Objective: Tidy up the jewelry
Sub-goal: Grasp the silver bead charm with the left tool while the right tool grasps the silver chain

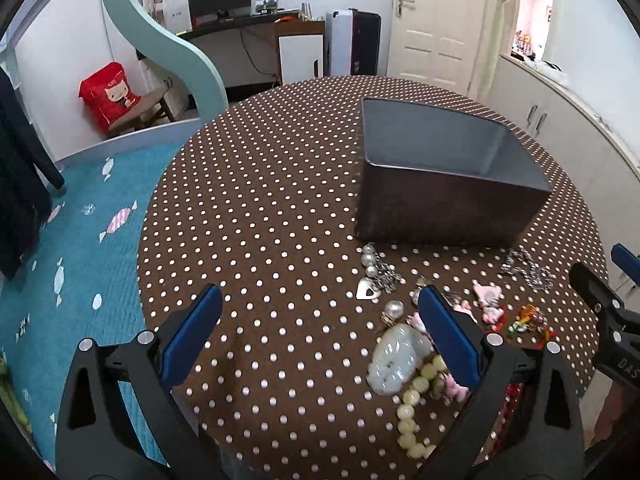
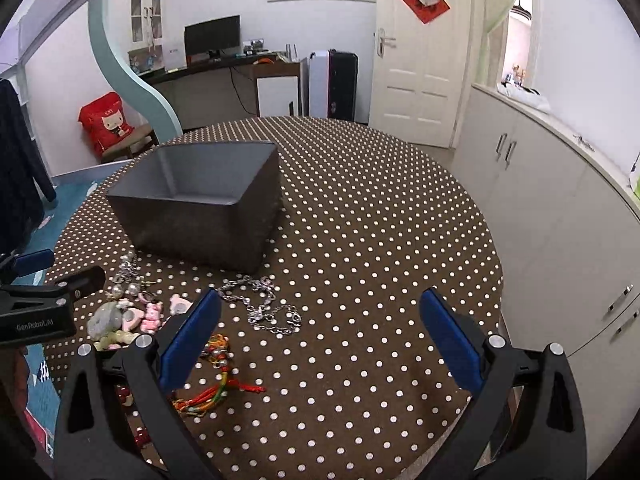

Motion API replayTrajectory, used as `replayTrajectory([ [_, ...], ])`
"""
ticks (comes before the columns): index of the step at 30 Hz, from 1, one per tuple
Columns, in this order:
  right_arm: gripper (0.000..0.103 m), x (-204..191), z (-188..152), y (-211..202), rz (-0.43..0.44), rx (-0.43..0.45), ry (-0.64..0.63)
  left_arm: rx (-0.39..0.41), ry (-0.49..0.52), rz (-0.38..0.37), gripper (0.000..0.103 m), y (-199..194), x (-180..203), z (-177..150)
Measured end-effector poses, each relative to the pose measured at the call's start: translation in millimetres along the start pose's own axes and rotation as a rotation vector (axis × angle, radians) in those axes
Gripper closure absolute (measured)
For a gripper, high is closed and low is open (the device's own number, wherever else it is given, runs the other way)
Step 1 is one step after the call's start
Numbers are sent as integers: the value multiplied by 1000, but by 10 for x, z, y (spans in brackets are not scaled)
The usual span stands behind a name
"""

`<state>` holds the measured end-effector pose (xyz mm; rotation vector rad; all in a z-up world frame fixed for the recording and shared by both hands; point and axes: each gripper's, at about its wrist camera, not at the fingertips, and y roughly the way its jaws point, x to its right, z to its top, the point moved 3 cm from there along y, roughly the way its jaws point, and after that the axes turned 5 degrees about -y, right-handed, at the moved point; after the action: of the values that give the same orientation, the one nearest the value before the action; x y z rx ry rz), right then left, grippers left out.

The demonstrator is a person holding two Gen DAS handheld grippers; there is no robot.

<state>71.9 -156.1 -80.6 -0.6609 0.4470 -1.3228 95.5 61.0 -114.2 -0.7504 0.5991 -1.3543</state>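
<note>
A dark grey open box point(image 1: 452, 184) point(image 2: 200, 204) stands on the round table with nothing visible inside. Jewelry lies in front of it: a pale jade pendant on a bead string point(image 1: 394, 364) point(image 2: 105, 318), pearl earrings and a silver heart point(image 1: 372, 276), pink charms point(image 1: 488, 300) point(image 2: 150, 316), a silver chain point(image 1: 528, 268) point(image 2: 266, 308) and a red-orange woven cord bracelet point(image 2: 218, 376). My left gripper point(image 1: 320, 324) is open, hovering left of the jade pendant. My right gripper point(image 2: 320, 324) is open above bare cloth right of the chain.
The table point(image 2: 380, 240) has a brown cloth with white dots. A bed with a teal cover point(image 1: 80, 232) lies to the left. White cabinets point(image 2: 560, 208) run along the right. A desk with a monitor point(image 2: 212, 38) and a white door point(image 2: 416, 56) are behind.
</note>
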Motion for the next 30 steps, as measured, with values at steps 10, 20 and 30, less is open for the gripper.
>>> replayTrajectory([
  [10,7,-20,1,199,12,-54,-1,-53,-1,4,34,362,-16,142],
  [20,7,-74,43,344,78,-63,-6,-63,90,-51,87,415,165,147],
  [30,47,-140,-3,388,107,-86,-45,-98,0,-220,94,330,11,72],
])
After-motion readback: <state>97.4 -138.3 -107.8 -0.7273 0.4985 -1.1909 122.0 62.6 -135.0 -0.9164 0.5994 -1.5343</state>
